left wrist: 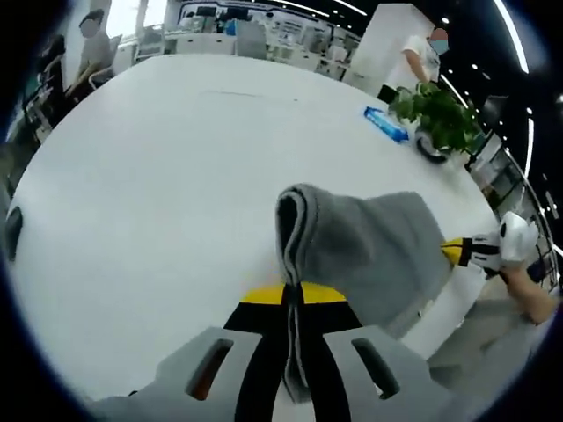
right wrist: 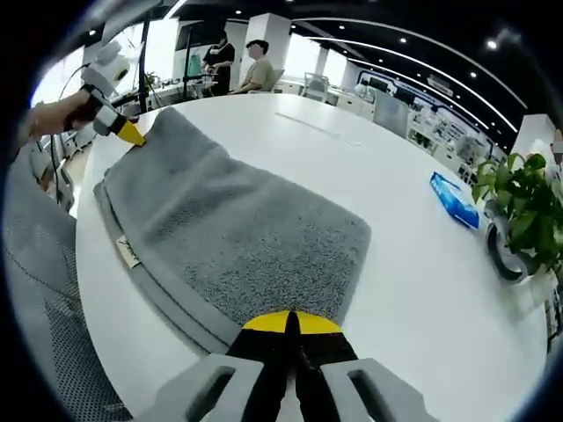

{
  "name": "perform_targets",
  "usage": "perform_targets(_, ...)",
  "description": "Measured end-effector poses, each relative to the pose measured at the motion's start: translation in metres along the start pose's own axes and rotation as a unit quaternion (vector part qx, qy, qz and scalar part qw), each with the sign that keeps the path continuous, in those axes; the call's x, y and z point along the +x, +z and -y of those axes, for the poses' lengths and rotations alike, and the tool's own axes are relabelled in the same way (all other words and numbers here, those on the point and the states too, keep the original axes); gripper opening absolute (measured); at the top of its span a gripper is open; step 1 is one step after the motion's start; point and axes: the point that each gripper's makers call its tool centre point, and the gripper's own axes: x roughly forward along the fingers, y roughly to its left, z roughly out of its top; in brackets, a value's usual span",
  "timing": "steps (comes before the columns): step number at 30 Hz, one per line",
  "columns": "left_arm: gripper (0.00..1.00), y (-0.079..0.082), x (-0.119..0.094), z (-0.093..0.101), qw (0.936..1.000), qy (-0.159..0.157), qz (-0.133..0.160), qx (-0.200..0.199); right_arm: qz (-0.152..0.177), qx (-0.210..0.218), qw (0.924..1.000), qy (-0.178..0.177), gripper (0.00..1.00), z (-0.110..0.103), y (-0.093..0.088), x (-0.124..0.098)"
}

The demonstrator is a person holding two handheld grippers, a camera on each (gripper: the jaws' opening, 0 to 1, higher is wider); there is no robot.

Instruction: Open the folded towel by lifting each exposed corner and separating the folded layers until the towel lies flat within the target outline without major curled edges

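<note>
Mounted close behind each gripper's jaws, facing across the white table [left wrist: 176, 176]; grey towel [right wrist: 237, 237] shared from opposite ends.

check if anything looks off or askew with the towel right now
Nothing spilled or damaged. The grey towel is still folded, pinched at opposite ends by the left gripper and right gripper, its near edge standing up in doubled layers rather than flat on the white table.

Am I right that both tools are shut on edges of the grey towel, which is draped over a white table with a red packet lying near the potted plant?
Nearly: the packet is blue, not red, as the right gripper view shows. The rest holds: the left tool and right tool are each shut on the grey towel, on the white table, with the potted plant nearby.
</note>
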Motion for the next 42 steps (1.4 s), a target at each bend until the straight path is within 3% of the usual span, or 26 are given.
perform_targets(11, 0.03, -0.007, 0.012, -0.01, 0.9997, 0.021, -0.008, 0.009, 0.0, -0.004, 1.0, -0.004, 0.0, -0.001, 0.001, 0.0)
perform_targets(17, 0.03, -0.016, 0.022, -0.017, 0.9987, 0.034, -0.018, 0.033, 0.001, -0.004, 1.0, -0.005, 0.0, -0.001, 0.001, 0.0)
perform_targets(29, 0.04, -0.015, 0.02, -0.018, 0.9986, 0.036, -0.014, 0.037, 0.001, -0.003, 1.0, -0.005, 0.0, -0.001, 0.001, 0.0)
perform_targets(33, 0.05, -0.011, 0.014, -0.017, 0.9987, 0.037, 0.006, 0.035, 0.003, 0.018, 0.9998, -0.004, 0.0, 0.001, 0.003, -0.002)
perform_targets(40, 0.05, 0.021, -0.018, -0.007, 0.993, 0.045, 0.077, 0.078, 0.035, 0.038, 0.9987, -0.005, 0.0, 0.001, 0.023, -0.015)
perform_targets(41, 0.05, 0.024, -0.02, -0.003, 0.9924, 0.042, 0.081, 0.082, 0.04, 0.037, 0.9985, -0.004, 0.0, 0.0, 0.026, -0.016)
perform_targets(42, 0.05, 0.031, -0.019, 0.007, 0.9914, 0.019, 0.089, 0.095, 0.05, 0.037, 0.9981, 0.003, 0.0, -0.004, 0.033, -0.019)
